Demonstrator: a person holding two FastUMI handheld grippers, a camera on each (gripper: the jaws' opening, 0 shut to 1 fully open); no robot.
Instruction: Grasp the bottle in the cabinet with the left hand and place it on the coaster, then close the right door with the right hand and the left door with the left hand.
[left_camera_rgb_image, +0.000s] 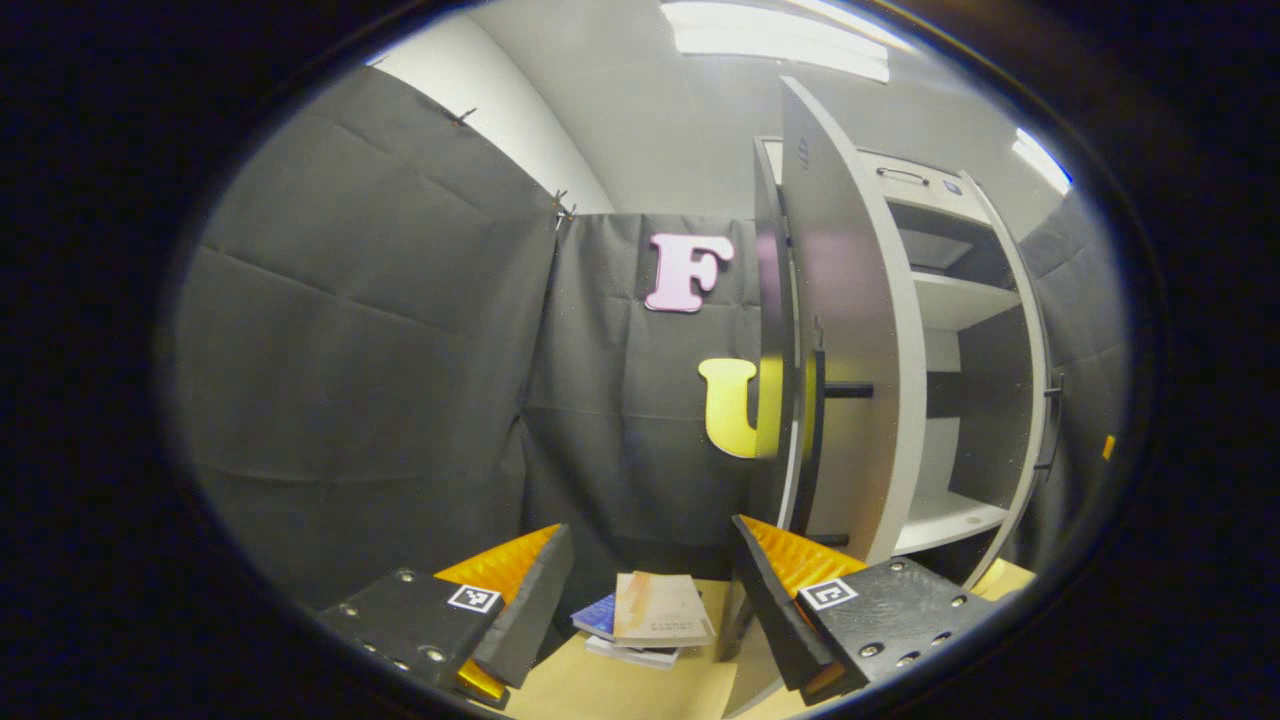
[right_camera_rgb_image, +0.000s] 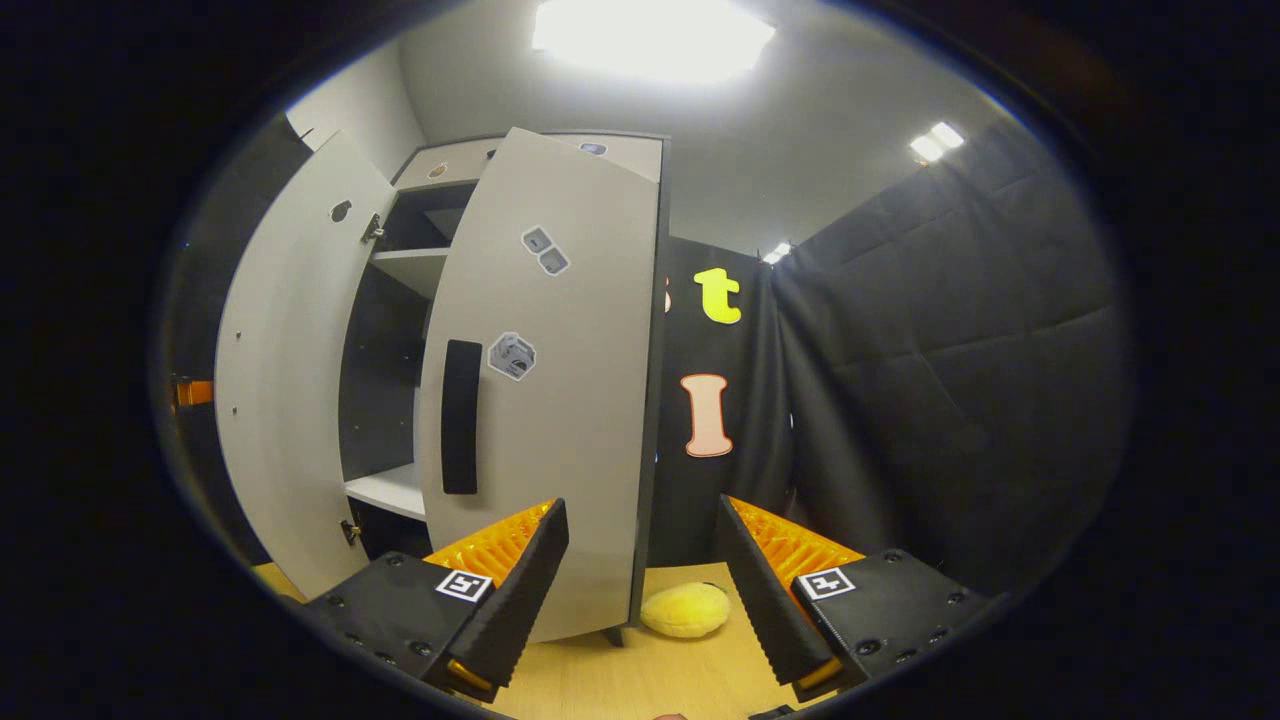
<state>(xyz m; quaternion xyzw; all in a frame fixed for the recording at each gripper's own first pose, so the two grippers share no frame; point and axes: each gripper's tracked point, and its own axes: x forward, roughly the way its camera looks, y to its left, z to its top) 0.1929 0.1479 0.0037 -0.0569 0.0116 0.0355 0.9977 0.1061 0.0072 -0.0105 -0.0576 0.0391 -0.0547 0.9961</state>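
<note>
Left gripper (left_camera_rgb_image: 648, 600): fingers spread, nothing between them, hovering over the table (left_camera_rgb_image: 640, 690). Far beyond the gap lies a small stack of books (left_camera_rgb_image: 650, 618) on the tabletop. To the right stands the cabinet (left_camera_rgb_image: 960, 400), its left door (left_camera_rgb_image: 850, 330) swung out edge-on toward the camera, dark handle (left_camera_rgb_image: 818, 420) showing. Shelves (left_camera_rgb_image: 965, 300) inside look bare; bottle and coaster can't be located in either view.

Right gripper (right_camera_rgb_image: 640, 590): fingers released, gripping nothing, over the table. Right door (right_camera_rgb_image: 555, 380) is partly open, just beyond the left finger (right_camera_rgb_image: 520, 590); whether they touch can't be told. It carries a black handle (right_camera_rgb_image: 461, 416) and a few stickers (right_camera_rgb_image: 512, 356). Left door stands wide open farther left. A yellow plush (right_camera_rgb_image: 686, 610) sits on the table near the right door's bottom corner.
</note>
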